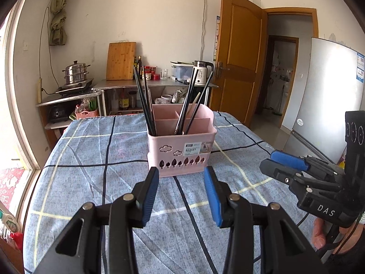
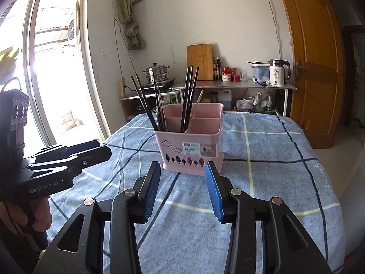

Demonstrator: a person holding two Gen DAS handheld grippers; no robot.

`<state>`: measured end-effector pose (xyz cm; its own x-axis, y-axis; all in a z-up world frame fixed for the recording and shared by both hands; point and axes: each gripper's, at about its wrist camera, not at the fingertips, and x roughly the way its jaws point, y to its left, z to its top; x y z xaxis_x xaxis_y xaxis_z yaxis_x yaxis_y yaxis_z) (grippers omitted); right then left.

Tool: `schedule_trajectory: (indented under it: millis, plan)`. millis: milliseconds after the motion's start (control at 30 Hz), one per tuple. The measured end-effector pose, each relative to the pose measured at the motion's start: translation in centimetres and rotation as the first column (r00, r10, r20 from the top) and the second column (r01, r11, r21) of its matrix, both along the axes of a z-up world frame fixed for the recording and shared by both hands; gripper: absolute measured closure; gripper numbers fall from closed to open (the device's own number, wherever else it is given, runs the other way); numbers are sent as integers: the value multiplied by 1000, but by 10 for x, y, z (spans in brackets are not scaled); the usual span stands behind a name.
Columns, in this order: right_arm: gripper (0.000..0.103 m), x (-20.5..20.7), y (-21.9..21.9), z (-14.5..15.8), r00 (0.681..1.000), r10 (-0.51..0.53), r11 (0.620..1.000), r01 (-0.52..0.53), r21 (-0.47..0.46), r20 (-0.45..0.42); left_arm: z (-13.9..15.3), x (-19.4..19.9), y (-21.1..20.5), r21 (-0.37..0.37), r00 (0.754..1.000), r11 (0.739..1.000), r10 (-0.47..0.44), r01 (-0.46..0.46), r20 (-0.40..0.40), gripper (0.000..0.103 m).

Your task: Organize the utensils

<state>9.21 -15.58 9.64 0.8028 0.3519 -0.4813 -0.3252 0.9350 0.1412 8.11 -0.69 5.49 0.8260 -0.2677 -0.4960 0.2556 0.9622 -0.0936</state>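
Pink utensil holder (image 1: pixel 181 146), label reading "BASKET", smaller print illegible, holding dark chopsticks (image 1: pixel 143 100), mid-tabletop (image 1: pixel 79 171); left claw (image 1: pixel 181 194) and right claw (image 2: pixel 182 191) released, empty.

Table (image 1: pixel 75 182): covered edge to edge by a blue cloth (image 1: pixel 95 150) with a wide check of dark and pale yellow lines; the cloth hangs over the far and side edges.

On the cloth: one pink plastic basket (image 1: pixel 180 153), upright, set near the middle toward the far end. Divided inside into compartments. Front wall has cut-out clouds and a row of tree shapes, plus a paper label (image 1: pixel 196 149). It holds dark chopsticks (image 1: pixel 143 100) leaning left in the left compartment, and more dark chopsticks (image 1: pixel 194 100) leaning right in another, with one pale stick among them.
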Motion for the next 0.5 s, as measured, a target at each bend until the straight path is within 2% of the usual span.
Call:
schedule_trajectory:
  millis: [333, 500]
  plan:
    - [61, -29, 5, -20, 1000, -29, 1000, 29, -1, 0, -18, -22, 7, -15, 996, 997, 78, -78, 31, 60]
    - [61, -35, 7, -33, 999, -49, 999, 49, -21, -7, -27, -28, 5, -5, 996, 996, 85, -85, 41, 60]
